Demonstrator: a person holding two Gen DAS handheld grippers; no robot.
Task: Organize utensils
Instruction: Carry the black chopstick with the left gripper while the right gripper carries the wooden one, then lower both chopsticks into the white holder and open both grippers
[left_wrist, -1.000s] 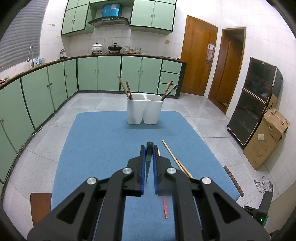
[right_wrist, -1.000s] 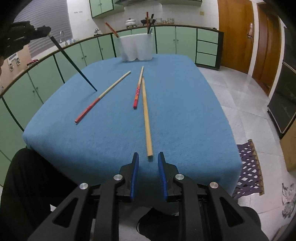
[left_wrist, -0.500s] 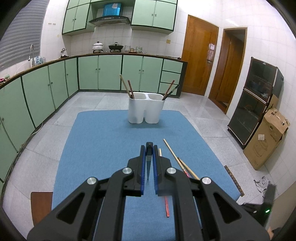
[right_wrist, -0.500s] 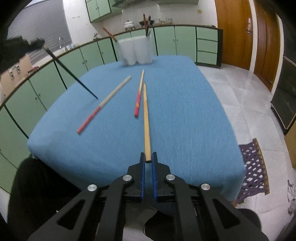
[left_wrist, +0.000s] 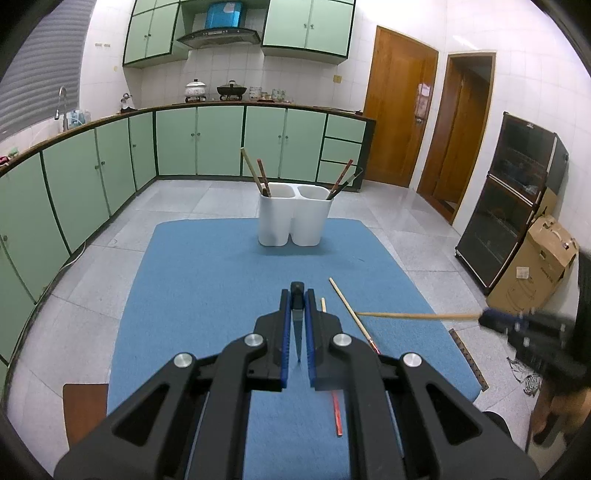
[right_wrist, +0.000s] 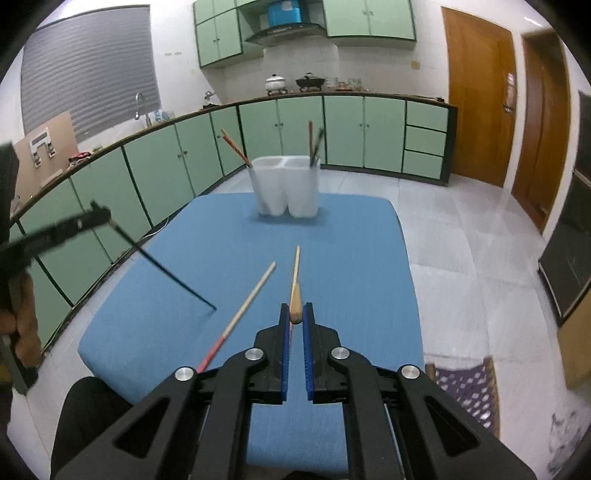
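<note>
Left gripper (left_wrist: 297, 325) is clamped on a thin black chopstick (right_wrist: 166, 271), and the right gripper (right_wrist: 295, 321) is pinching a plain wooden chopstick (left_wrist: 417, 315) above the blue cloth-covered table (right_wrist: 351, 258). Two red-tipped chopsticks (right_wrist: 240, 317) lie on the cloth, with the white two-compartment holder (left_wrist: 293, 214) at the far end.

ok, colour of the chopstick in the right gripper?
Plain light wood, no paint visible; the chopstick shows best in the left wrist view, held by the right gripper.

Green cabinets (left_wrist: 218, 140), wooden doors (left_wrist: 400, 118), cardboard box (left_wrist: 532, 266)
</note>
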